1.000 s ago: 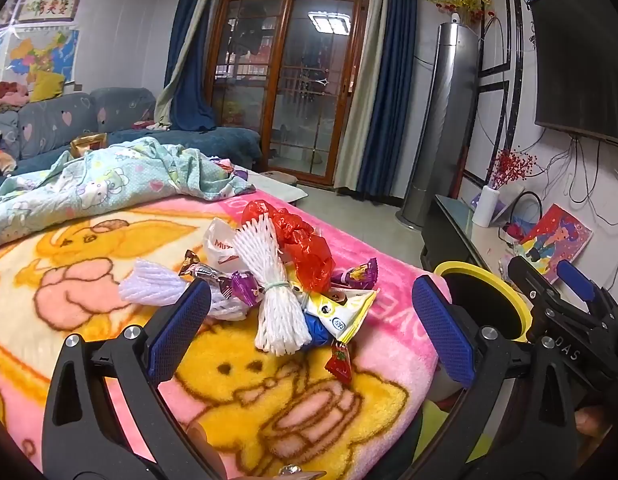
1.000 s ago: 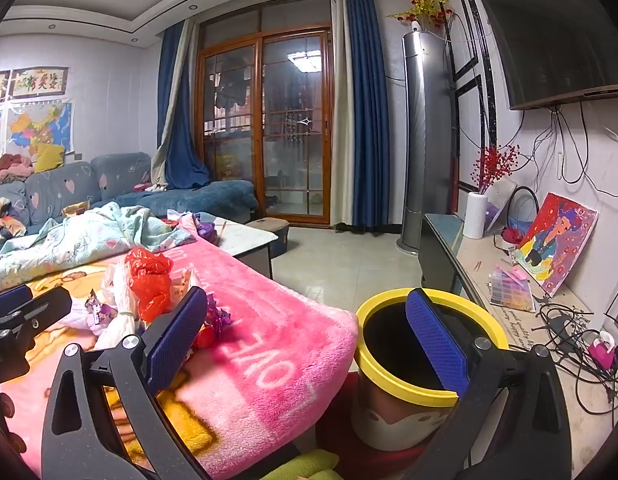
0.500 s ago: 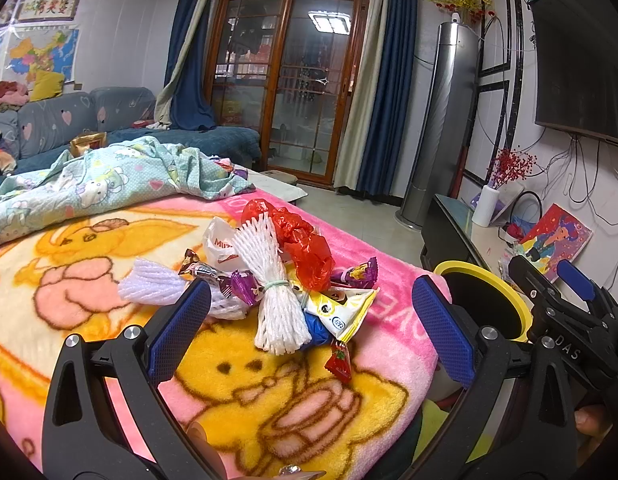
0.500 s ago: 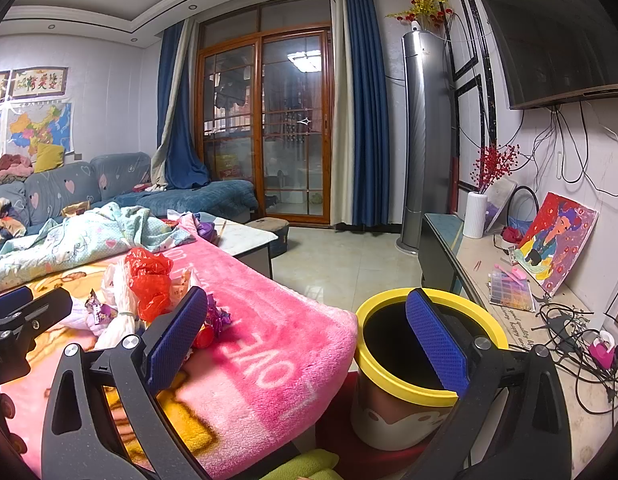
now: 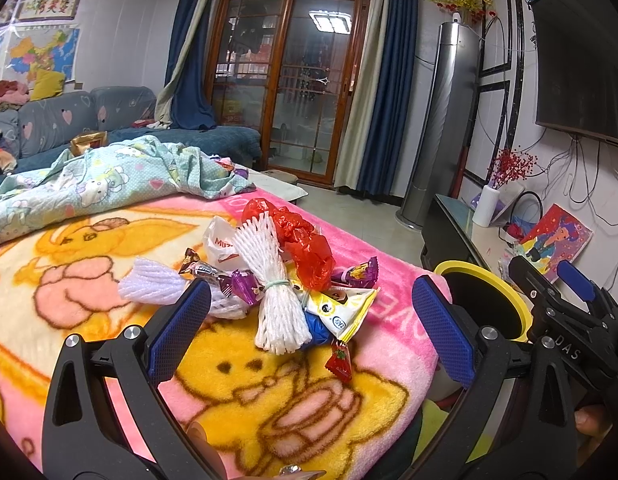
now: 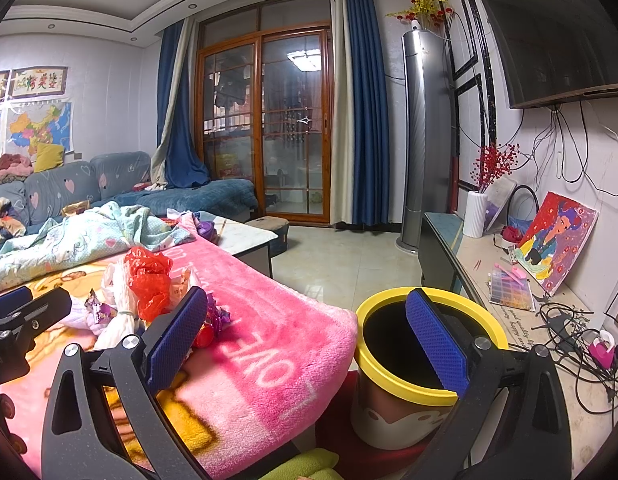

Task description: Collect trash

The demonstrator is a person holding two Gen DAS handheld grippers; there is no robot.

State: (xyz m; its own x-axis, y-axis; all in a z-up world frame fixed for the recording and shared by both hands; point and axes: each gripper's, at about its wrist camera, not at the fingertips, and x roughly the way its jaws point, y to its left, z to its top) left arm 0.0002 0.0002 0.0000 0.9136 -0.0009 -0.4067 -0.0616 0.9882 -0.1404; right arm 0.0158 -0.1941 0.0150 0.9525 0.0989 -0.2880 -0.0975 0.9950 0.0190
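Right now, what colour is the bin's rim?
Yellow; the bin shows best in the right wrist view.

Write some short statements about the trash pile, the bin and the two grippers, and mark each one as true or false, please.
1. The left gripper is open and holds nothing. True.
2. The trash pile lies inside the yellow-rimmed bin. False: it lies on the pink blanket.
3. The bin stands beside the blanket's edge. True.
4. The right gripper is shut on the red plastic bag. False: it is open and empty; the bag lies in the pile.
5. A white foam net is in the pile. True.
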